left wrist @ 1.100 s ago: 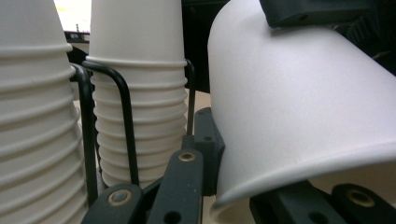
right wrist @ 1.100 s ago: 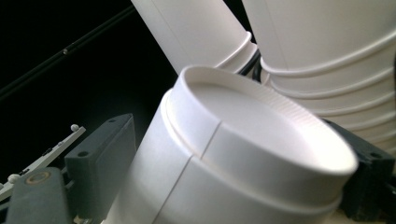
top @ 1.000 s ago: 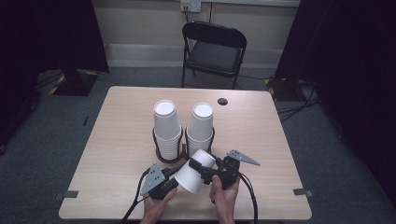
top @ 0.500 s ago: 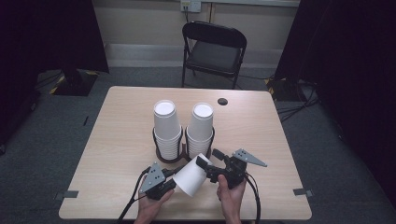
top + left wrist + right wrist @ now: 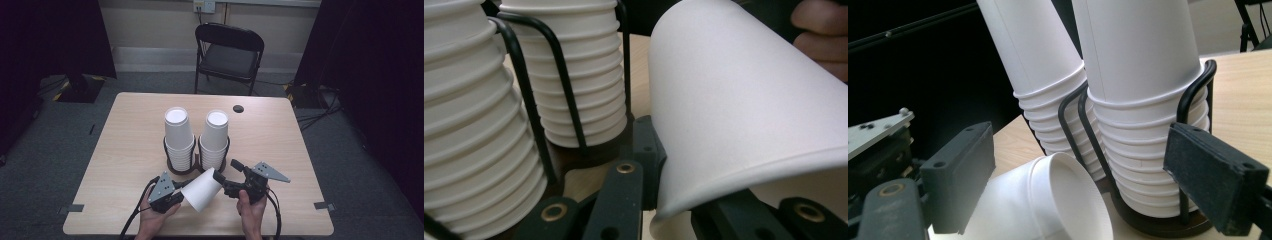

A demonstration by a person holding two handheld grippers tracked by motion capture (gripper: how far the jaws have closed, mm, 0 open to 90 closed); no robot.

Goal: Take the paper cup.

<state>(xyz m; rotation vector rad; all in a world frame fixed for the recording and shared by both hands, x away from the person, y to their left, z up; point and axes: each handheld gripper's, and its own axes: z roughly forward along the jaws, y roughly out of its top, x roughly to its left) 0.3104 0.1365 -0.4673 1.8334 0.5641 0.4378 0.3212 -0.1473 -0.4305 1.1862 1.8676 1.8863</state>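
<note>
A white paper cup [image 5: 200, 191] lies on its side above the table's front edge, closed end toward the upper right. My left gripper [image 5: 176, 197] is shut on its rim. In the left gripper view the cup's wall [image 5: 744, 100] runs down between the jaws of my left gripper [image 5: 679, 215]. My right gripper [image 5: 227, 171] stands open just right of the closed end. Its jaws have just been closing a little. In the right gripper view the cup's recessed bottom [image 5: 1068, 200] lies low between the spread jaws of my right gripper [image 5: 1088, 170], unpressed.
Two tall stacks of white cups [image 5: 178, 135] [image 5: 215, 135] stand upside down in a black wire holder [image 5: 195, 169] at the middle of the wooden table [image 5: 125, 130], close behind both grippers. A small black disc [image 5: 238, 108] lies farther back. A black chair [image 5: 227, 50] stands beyond the table.
My right gripper has drawn back slightly to the right from the cup's closed end. The left gripper keeps its hold on the rim, and the cup has barely shifted.
</note>
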